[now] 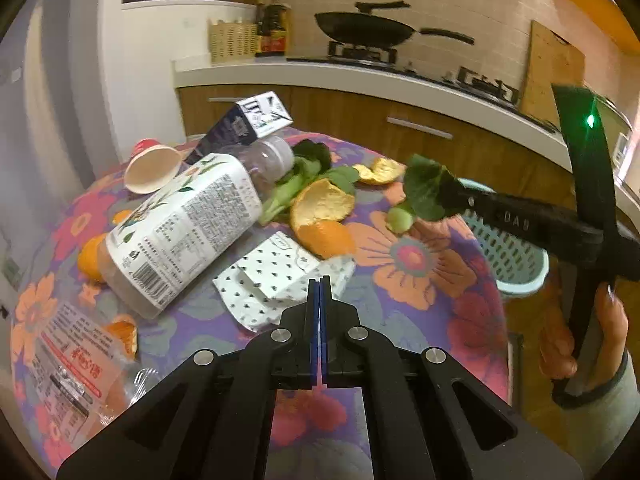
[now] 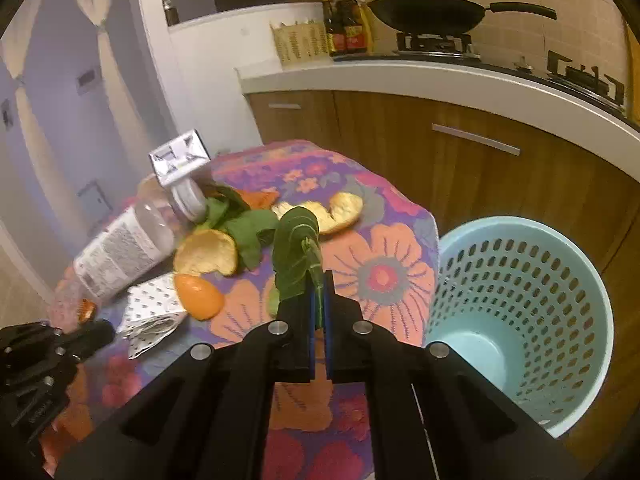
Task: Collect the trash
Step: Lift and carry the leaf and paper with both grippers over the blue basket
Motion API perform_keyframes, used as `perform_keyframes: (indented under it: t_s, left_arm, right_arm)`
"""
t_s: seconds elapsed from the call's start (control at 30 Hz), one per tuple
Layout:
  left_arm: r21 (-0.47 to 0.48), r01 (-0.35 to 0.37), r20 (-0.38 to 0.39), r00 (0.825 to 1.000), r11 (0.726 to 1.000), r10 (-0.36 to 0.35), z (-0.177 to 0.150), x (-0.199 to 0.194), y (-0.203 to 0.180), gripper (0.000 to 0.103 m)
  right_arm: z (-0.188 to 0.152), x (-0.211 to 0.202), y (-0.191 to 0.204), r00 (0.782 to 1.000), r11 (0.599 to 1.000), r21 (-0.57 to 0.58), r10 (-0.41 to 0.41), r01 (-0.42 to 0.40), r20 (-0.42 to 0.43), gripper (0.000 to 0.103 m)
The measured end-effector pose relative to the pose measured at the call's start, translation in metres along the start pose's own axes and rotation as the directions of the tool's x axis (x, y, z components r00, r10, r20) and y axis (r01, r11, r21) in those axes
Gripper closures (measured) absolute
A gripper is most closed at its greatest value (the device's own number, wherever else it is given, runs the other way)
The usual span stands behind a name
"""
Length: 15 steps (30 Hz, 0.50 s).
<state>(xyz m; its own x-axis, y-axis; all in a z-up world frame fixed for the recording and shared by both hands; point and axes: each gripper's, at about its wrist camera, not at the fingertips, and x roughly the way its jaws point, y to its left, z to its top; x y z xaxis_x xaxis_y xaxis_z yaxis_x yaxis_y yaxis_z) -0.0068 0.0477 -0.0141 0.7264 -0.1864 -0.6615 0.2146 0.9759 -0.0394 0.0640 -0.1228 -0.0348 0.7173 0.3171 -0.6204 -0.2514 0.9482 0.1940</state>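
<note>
My right gripper (image 2: 318, 280) is shut on a green vegetable leaf (image 2: 294, 256) and holds it above the flowered tablecloth (image 2: 384, 276), left of the light blue bin (image 2: 520, 320). In the left wrist view the right gripper (image 1: 452, 196) carries the leaf (image 1: 426, 188) in the air. My left gripper (image 1: 320, 284) is shut and empty, over a dotted paper wrapper (image 1: 276, 272). On the table lie a large plastic bottle (image 1: 184, 228), orange peels (image 1: 324, 216), more greens (image 1: 308, 180), a paper cup (image 1: 152, 168) and a milk carton (image 1: 244, 124).
A clear snack wrapper (image 1: 72, 356) lies at the table's near left. The blue bin (image 1: 508, 256) stands on the floor right of the table. Behind are wooden cabinets (image 2: 460, 152), a white counter and a wok (image 2: 428, 12) on the stove.
</note>
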Motion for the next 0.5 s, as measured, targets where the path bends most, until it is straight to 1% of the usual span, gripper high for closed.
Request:
perform_keyframes:
  t_s: [0.07,0.1,0.13,0.2,0.27,0.37,0.4,0.43,0.47,0.5]
  left_arm:
    - [0.036,-0.029,-0.024,0.999,0.999,0.030,-0.001,0.005,-0.003,0.075]
    - [0.065,-0.045,-0.034,0.998,0.997,0.047,-0.002,0.009,-0.005,0.056]
    - [0.094,-0.043,-0.043,0.998,0.995,0.047,-0.003,0.012,-0.009,0.052]
    - [0.139,-0.030,-0.059,0.998,0.990,0.039,-0.003,0.017,-0.014,0.052]
    - [0.170,-0.049,-0.067,0.996,0.984,0.061,-0.001,0.024,-0.018,0.053]
    - [0.213,-0.080,-0.106,0.989,0.974,0.104,0.002,0.040,-0.020,0.059]
    - [0.233,-0.099,-0.126,0.983,0.967,0.131,0.002,0.047,-0.019,0.064]
    - [0.239,-0.105,-0.137,0.980,0.965,0.141,0.002,0.051,-0.018,0.066]
    - [0.232,-0.094,-0.133,0.983,0.968,0.127,0.003,0.051,-0.016,0.068]
    - [0.220,-0.084,-0.137,0.984,0.972,0.116,0.005,0.052,-0.013,0.080]
  right_arm:
    - [0.001,-0.002,0.002,1.000,1.000,-0.014,0.004,-0.004,0.005,0.102]
    - [0.000,-0.002,0.002,1.000,1.000,-0.019,0.006,-0.006,0.004,0.102]
    - [0.000,-0.001,0.003,1.000,1.000,-0.022,0.009,-0.009,0.002,0.102]
    - [-0.002,0.000,0.004,1.000,1.000,-0.023,0.009,-0.009,-0.001,0.102]
    - [-0.002,0.002,0.002,1.000,1.000,-0.017,0.012,-0.012,-0.004,0.102]
    - [-0.003,0.004,-0.002,1.000,1.000,-0.009,0.018,-0.018,-0.007,0.102]
    - [-0.003,0.005,-0.003,1.000,1.000,-0.009,0.020,-0.020,-0.011,0.102]
    - [-0.003,0.005,-0.004,1.000,1.000,-0.010,0.022,-0.022,-0.014,0.102]
    - [-0.003,0.005,-0.004,1.000,1.000,-0.011,0.024,-0.024,-0.015,0.102]
    - [-0.003,0.006,-0.005,1.000,1.000,-0.013,0.027,-0.027,-0.016,0.102]
